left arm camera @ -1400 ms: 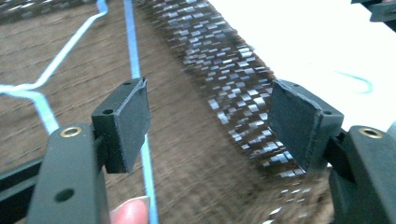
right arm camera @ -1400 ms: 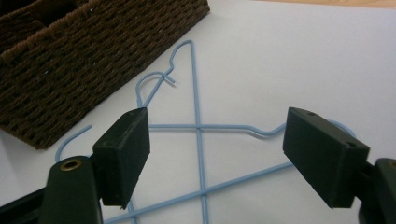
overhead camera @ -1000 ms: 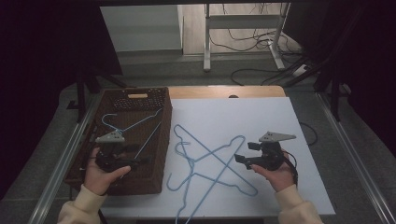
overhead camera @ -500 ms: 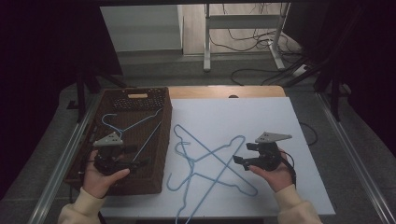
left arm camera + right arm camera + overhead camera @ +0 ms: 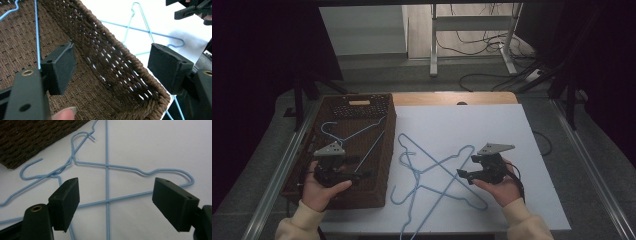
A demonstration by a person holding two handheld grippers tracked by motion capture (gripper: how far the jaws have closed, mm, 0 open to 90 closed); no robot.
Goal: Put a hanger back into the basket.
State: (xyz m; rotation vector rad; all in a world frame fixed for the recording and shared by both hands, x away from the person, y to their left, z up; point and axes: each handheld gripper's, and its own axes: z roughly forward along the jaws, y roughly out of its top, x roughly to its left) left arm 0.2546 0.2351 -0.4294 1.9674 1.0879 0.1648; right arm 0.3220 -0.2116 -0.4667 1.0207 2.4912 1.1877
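A tangle of light-blue wire hangers [image 5: 437, 172] lies crossed on the white table [image 5: 492, 125]. One more blue hanger [image 5: 357, 132] rests inside the brown woven basket [image 5: 377, 107] at the left. My left gripper [image 5: 362, 170] hovers open over the basket's near right part; in the left gripper view [image 5: 112, 67] the basket's wall [image 5: 110, 50] runs between the jaws. My right gripper [image 5: 463, 175] is held open just right of the tangle, jaws pointing left. In the right gripper view [image 5: 116, 200] the crossed hanger wires [image 5: 107, 182] lie below the wide-apart jaws, untouched.
The basket's corner [image 5: 32, 137] sits close to the hanger hooks. The right gripper [image 5: 190, 11] shows far off in the left gripper view. A metal frame rail [image 5: 287, 165] borders the table's left side, and cables [image 5: 492, 75] lie on the floor behind.
Both grippers have drifted a little toward the near edge of the table. The hangers and the basket have not moved.
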